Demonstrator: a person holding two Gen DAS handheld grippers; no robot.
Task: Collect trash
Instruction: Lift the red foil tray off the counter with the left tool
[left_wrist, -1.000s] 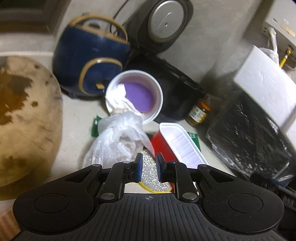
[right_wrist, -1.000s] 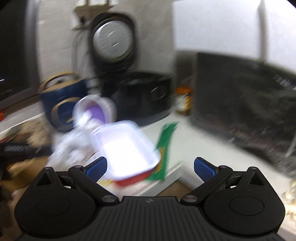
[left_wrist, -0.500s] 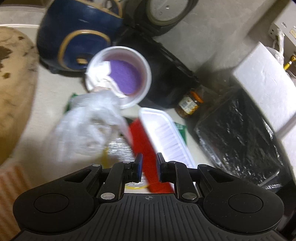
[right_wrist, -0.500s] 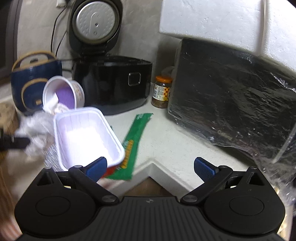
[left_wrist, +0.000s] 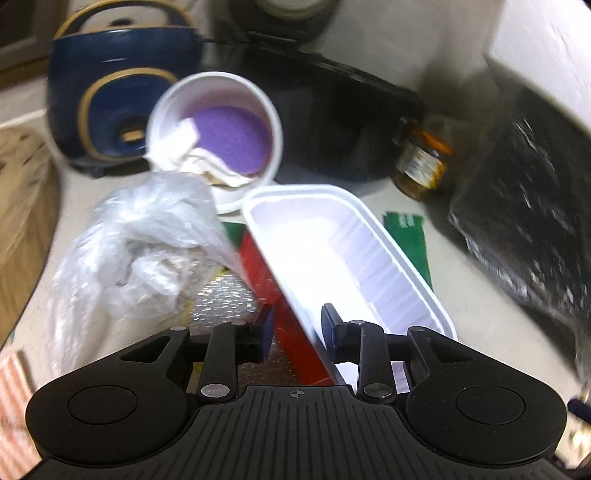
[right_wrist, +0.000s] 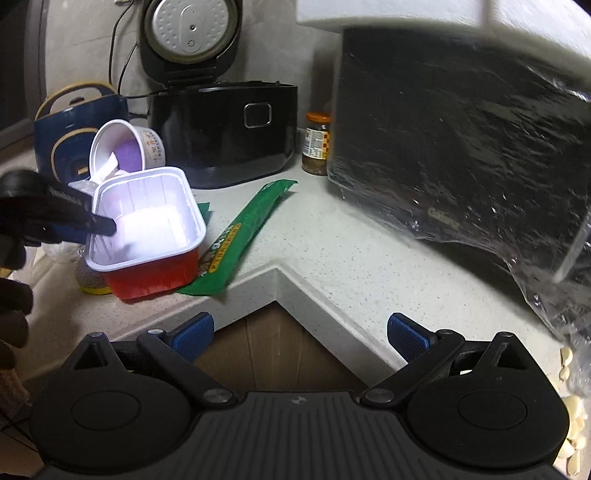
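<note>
Straddling the near wall of the tray (left_wrist: 332, 254) with the left gripper (left_wrist: 297, 325), jaws narrow, one blue pad outside against the red side, the other inside over the white lining; whether actually pinching, cannot tell. Tipping the tray slightly, its red base (right_wrist: 147, 273) resting near the front edge of the counter (right_wrist: 332, 251). Lying beside the tray, toward the counter's inner corner notch: a green wrapper (right_wrist: 240, 236), one end tucked under the tray. Sitting under and left of the tray: a glittery foil lid (left_wrist: 221, 299) and a crumpled clear bag (left_wrist: 136, 258). Leaning behind those, on its side, mouth toward the camera: a white cup (left_wrist: 218, 129) with a purple bottom and wadded paper spilling out.

Hovering off the counter's front edge with the right gripper (right_wrist: 299, 334), jaws wide, holding nothing.

Standing along the back wall: a navy cooker (right_wrist: 74, 133), a black cooker (right_wrist: 225, 136) with lid raised, a jar (right_wrist: 317, 144), and a film-wrapped black box (right_wrist: 461, 155) at the right edge.
</note>
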